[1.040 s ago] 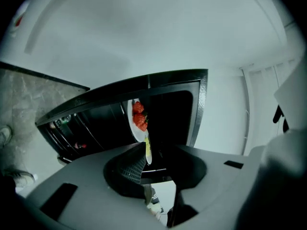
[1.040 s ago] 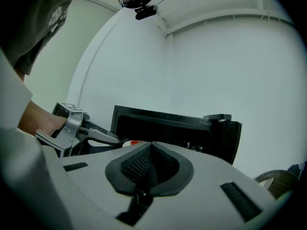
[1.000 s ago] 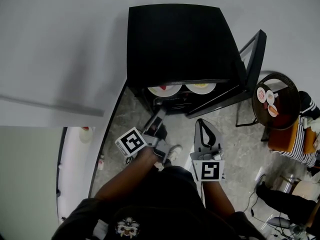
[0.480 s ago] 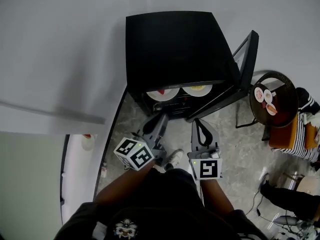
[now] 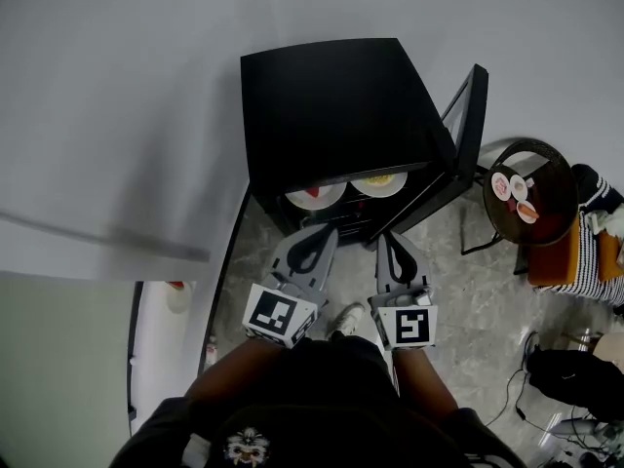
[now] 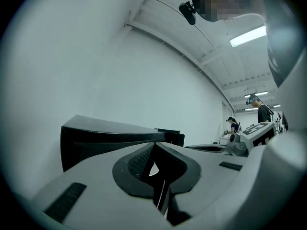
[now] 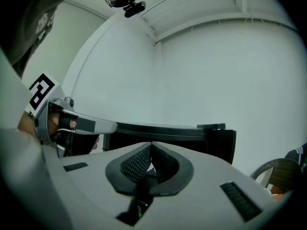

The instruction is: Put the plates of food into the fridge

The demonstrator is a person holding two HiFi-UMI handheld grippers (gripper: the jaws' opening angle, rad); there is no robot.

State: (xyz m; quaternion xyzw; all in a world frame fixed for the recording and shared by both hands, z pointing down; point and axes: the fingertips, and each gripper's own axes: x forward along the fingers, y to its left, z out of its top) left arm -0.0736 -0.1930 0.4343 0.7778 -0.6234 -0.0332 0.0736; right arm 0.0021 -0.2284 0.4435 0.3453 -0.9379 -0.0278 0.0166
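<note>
Two round white plates lie side by side on a shelf inside the black boxy fridge [image 5: 331, 105]: the plate with red food [image 5: 314, 195] and the plate with yellow food [image 5: 380, 181]. You see only their near edges, because the fridge's top cuts off the rest, and the food is too small to identify. Your grey hand-held left gripper [image 5: 320, 234] has just been closing its jaws. They now meet with nothing between them. Your grey right gripper [image 5: 390, 238] is clenched and empty too, and both point at the open fridge, clear of the plates.
</note>
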